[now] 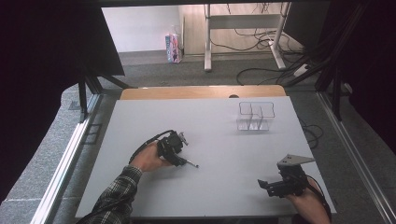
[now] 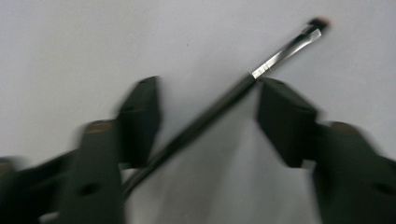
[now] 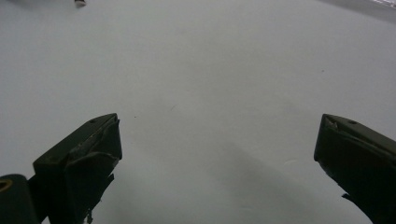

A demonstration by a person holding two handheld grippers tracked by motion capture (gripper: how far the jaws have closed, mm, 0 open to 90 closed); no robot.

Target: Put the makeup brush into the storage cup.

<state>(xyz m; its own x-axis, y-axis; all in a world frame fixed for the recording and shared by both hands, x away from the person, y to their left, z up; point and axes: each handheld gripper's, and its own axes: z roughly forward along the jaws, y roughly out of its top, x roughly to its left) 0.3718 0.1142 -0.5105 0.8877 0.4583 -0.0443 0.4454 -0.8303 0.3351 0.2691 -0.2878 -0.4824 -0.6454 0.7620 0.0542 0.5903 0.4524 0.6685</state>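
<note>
— Left gripper [image 2: 205, 112]?
— Jaws parted, straddling a thin black brush with a silver ferrule [image 2: 219, 105] lying on the white desk [image 1: 224, 154], left of centre.
— Right gripper [image 3: 217, 158]?
— Jaws wide apart, holding nothing, near right corner. Clear plastic divided organiser [image 1: 254, 116] far right.

On my feed the bench [image 1: 210, 140] is pale grey-white, with a light wood strip along its far edge. Both grippers are black: the left gripper [image 2: 205, 109] and the right gripper [image 3: 217, 154], the latter topped by a grey plate. The brush [image 2: 219, 105] has a dark handle, a shiny silver ferrule and a dark tip tinged reddish. The organiser [image 1: 254, 116] is clear. The sleeve [image 1: 116, 193] is dark-and-light plaid. Beyond the bench, the floor is grey carpet.
</note>
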